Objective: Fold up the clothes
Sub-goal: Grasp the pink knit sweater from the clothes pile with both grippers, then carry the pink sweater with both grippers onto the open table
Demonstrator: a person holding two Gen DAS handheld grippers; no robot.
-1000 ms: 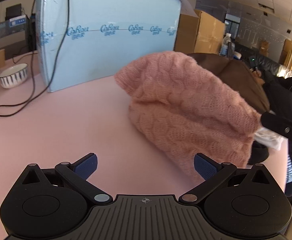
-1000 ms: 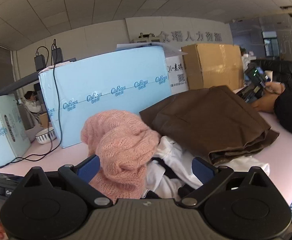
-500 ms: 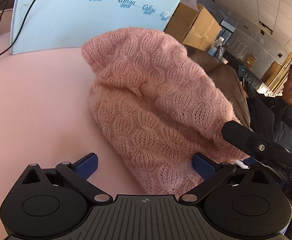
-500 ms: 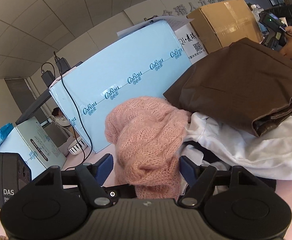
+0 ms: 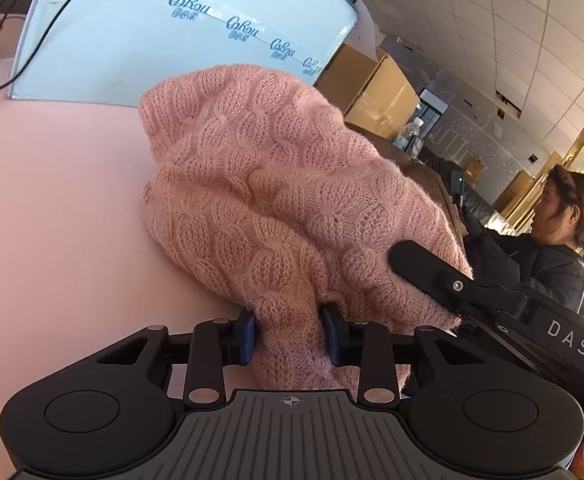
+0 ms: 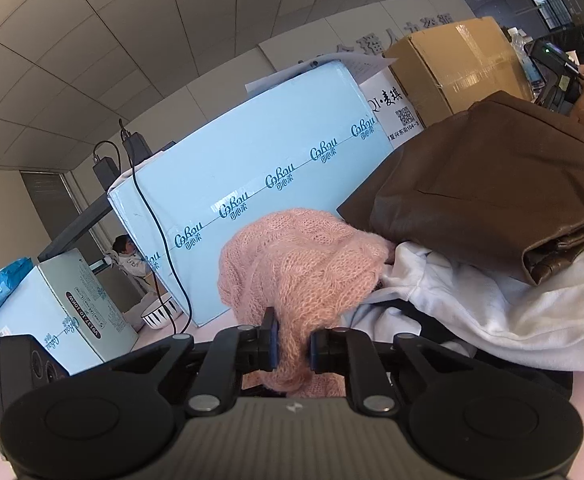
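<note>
The big pale-blue cardboard carton (image 5: 180,28) at twelve o'clock carries a taped seam printed over and over with "CoRou" in blue script above small Chinese characters. A smaller pale carton (image 6: 48,320) at nine o'clock in the right wrist view bears the same mark plus a dark oval label, too turned to read. A white box face (image 6: 392,114) at one o'clock shows Chinese characters and a QR code, beside a plain brown cardboard box (image 6: 460,64). The right tongs' body, seen from the left wrist camera, is lettered "DAS".

The fuzzy pink cable-knit sweater (image 5: 276,184) lies bunched on the smooth pink worktop (image 5: 52,216), in front of the blue carton. The left tongs (image 5: 290,334) are closing, blue pads pressed on a gathered fold of its near edge. The right tongs (image 6: 292,346) are closing likewise, clamped on another pinch of the knit.

Just at three o'clock from the sweater, a folded glossy brown jacket (image 6: 492,184) rests on crumpled white cloth (image 6: 492,308). A black cable (image 6: 152,224) hangs down the carton's face, and a striped white bowl (image 6: 160,314) stands near its foot. A person in a dark jacket (image 5: 548,256) sits at three o'clock.
</note>
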